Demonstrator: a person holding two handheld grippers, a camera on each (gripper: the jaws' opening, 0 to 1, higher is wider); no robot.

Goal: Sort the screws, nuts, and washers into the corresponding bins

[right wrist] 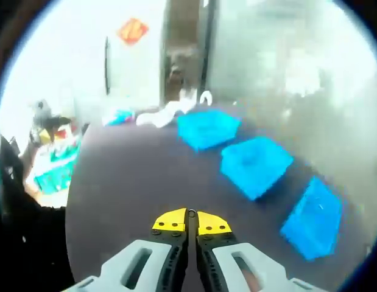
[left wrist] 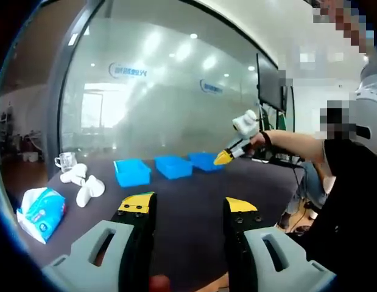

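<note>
Three blue bins stand in a row on the dark table (left wrist: 194, 207): near bin (right wrist: 313, 219), middle bin (right wrist: 256, 164) and far bin (right wrist: 207, 128) as the right gripper view takes them, well apart from one another. In the left gripper view the same row reads as (left wrist: 132, 171), (left wrist: 173, 166) and (left wrist: 206, 161). Bin contents: too blurred to tell; no loose screws, nuts or washers can be made out on the tabletop. Right gripper (right wrist: 189, 216): jaws pressed together, with a small dark sliver at the tips that may be a fastener, though it is too small to name; in the left gripper view it hangs above the end bin of the row. Judgement: a carry-to-bin step is in hand; how much sorting is done or left cannot be told. Left gripper (left wrist: 187, 204): jaws spread, nothing between them, low over the table. Other items: tissue pack (left wrist: 41, 213), white objects (left wrist: 83, 182), clear glass mug (left wrist: 66, 161). Writing: blue lettering on the glass wall (left wrist: 130, 72), unreadable; pack print illegible.
</note>
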